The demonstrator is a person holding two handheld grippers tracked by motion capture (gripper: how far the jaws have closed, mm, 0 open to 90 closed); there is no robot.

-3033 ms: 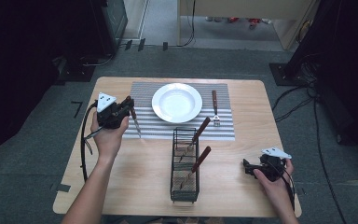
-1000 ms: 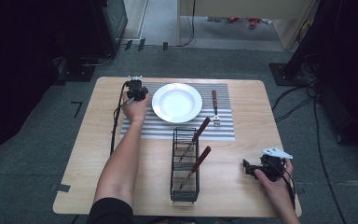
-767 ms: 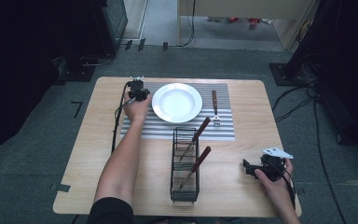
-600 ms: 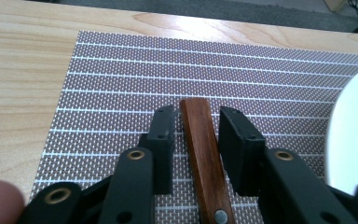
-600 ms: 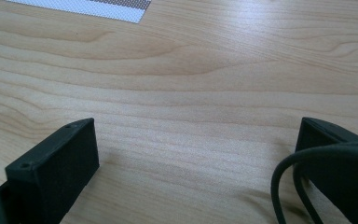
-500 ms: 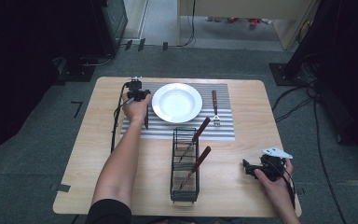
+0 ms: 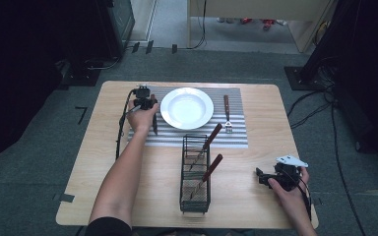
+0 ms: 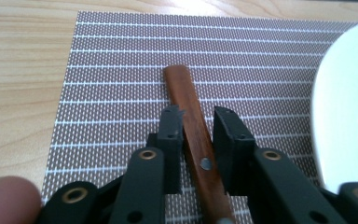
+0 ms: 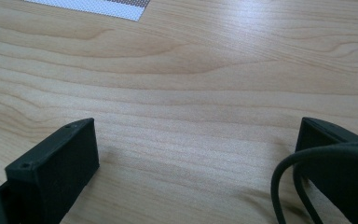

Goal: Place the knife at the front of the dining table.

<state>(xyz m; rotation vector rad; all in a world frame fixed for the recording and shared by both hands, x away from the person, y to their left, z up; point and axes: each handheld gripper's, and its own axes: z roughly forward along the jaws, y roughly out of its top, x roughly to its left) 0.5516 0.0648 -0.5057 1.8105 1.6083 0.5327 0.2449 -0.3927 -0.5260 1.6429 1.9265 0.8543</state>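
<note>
A wooden-handled knife (image 8: 182, 86) lies on the striped placemat (image 8: 112, 70), just left of the white plate (image 7: 187, 107). My left gripper (image 8: 198, 128) straddles the handle; its jaws have just been closing, and a thin gap still shows on the right side. In the high view the left gripper (image 7: 143, 101) sits at the mat's left end, with the knife (image 7: 154, 123) beside the hand. My right gripper (image 7: 260, 177) rests on the table at the front right. The right gripper (image 9: 196, 144) stands wide open over bare wood.
A fork (image 7: 227, 114) lies on the mat right of the plate. A black wire caddy (image 7: 195, 196) stands at the table's front middle with two wooden-handled utensils leaning in it. Dark equipment and cables surround the table (image 7: 103, 162).
My left hand has gone from the table's left side to the mat beside the plate. Over the last second it has barely shifted, and the knife now lies on the mat. The right hand has not moved.
</note>
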